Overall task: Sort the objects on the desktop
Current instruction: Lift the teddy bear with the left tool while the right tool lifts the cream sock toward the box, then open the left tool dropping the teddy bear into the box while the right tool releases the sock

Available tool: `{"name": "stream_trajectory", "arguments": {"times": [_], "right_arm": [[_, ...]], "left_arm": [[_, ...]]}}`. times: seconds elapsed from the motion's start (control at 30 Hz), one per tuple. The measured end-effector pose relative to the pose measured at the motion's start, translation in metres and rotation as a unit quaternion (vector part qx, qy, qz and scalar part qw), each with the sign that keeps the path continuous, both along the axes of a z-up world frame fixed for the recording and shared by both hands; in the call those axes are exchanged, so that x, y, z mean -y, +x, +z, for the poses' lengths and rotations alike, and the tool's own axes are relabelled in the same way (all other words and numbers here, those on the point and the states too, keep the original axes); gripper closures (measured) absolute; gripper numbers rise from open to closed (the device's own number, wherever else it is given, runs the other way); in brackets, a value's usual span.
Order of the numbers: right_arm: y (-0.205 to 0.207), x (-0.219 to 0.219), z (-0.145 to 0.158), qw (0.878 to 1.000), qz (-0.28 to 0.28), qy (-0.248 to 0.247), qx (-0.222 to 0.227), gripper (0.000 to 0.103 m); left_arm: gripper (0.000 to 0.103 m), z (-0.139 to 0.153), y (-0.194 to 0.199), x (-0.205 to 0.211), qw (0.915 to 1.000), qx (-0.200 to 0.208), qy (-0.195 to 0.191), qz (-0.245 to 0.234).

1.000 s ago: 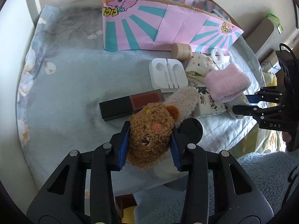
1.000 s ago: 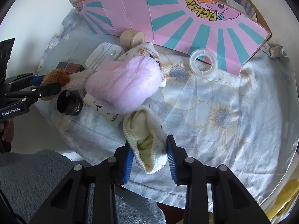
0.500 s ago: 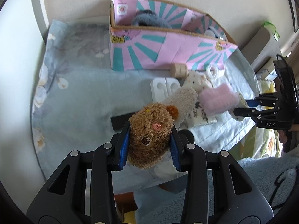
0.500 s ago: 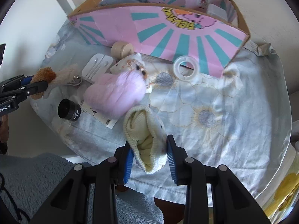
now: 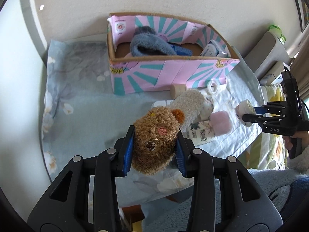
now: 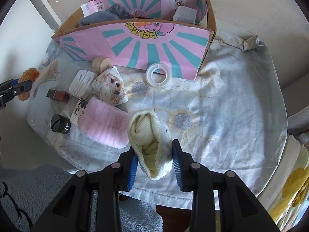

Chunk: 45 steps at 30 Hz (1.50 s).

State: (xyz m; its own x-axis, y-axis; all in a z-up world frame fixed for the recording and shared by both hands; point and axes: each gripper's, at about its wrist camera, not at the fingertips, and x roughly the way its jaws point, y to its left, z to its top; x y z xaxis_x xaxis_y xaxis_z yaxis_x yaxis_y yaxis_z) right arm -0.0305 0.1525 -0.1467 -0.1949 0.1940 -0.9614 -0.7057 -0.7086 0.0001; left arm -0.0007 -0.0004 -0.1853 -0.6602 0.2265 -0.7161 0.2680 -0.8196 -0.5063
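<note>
My left gripper (image 5: 154,150) is shut on a brown plush bear sock (image 5: 156,135) with a cream cuff and holds it raised above the table's near edge. It also shows at the left of the right wrist view (image 6: 29,85). My right gripper (image 6: 155,164) is shut on a cream sock (image 6: 150,141) and holds it above the table's front edge. That sock shows in the left wrist view (image 5: 244,109). The pink and teal cardboard box (image 5: 173,73) stands at the back. It holds a grey fuzzy item (image 5: 150,44) and a white box (image 6: 184,13).
On the floral cloth (image 6: 231,96) lie a pink fuzzy sock (image 6: 104,123), a patterned sock (image 6: 111,85), a tape ring (image 6: 157,74), a beige round jar (image 6: 101,63), a white earphone case (image 6: 82,83), a dark red box (image 6: 58,95) and a black lens cap jar (image 6: 58,123).
Both grippers have risen and pulled back from the table with their socks still held. The box interior has come into view.
</note>
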Motion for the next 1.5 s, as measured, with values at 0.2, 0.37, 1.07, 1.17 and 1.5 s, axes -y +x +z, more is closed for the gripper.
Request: {"name": "stream_trajectory", "arguments": {"times": [0.2, 0.37, 1.07, 1.17, 1.5], "right_arm": [[-0.009, -0.009, 0.011, 0.999, -0.008, -0.025, -0.037, 0.072], [-0.013, -0.021, 0.028, 0.999, -0.004, -0.018, -0.04, 0.072], [-0.103, -0.086, 0.121, 0.993, 0.117, 0.028, -0.02, 0.072], [-0.117, -0.094, 0.116, 0.992, 0.122, 0.025, -0.008, 0.072], [-0.155, -0.137, 0.084, 0.995, 0.098, -0.022, -0.009, 0.072]], "left_arm": [[0.069, 0.018, -0.013, 0.006, 0.9996, -0.006, -0.017, -0.02], [0.069, 0.037, -0.025, 0.014, 0.999, -0.006, -0.018, -0.039], [0.069, 0.117, -0.131, 0.057, 0.9869, 0.022, -0.098, -0.126], [0.069, 0.106, -0.147, 0.055, 0.9862, 0.036, -0.089, -0.135], [0.069, 0.07, -0.192, 0.06, 0.9827, 0.097, -0.079, -0.137]]}}
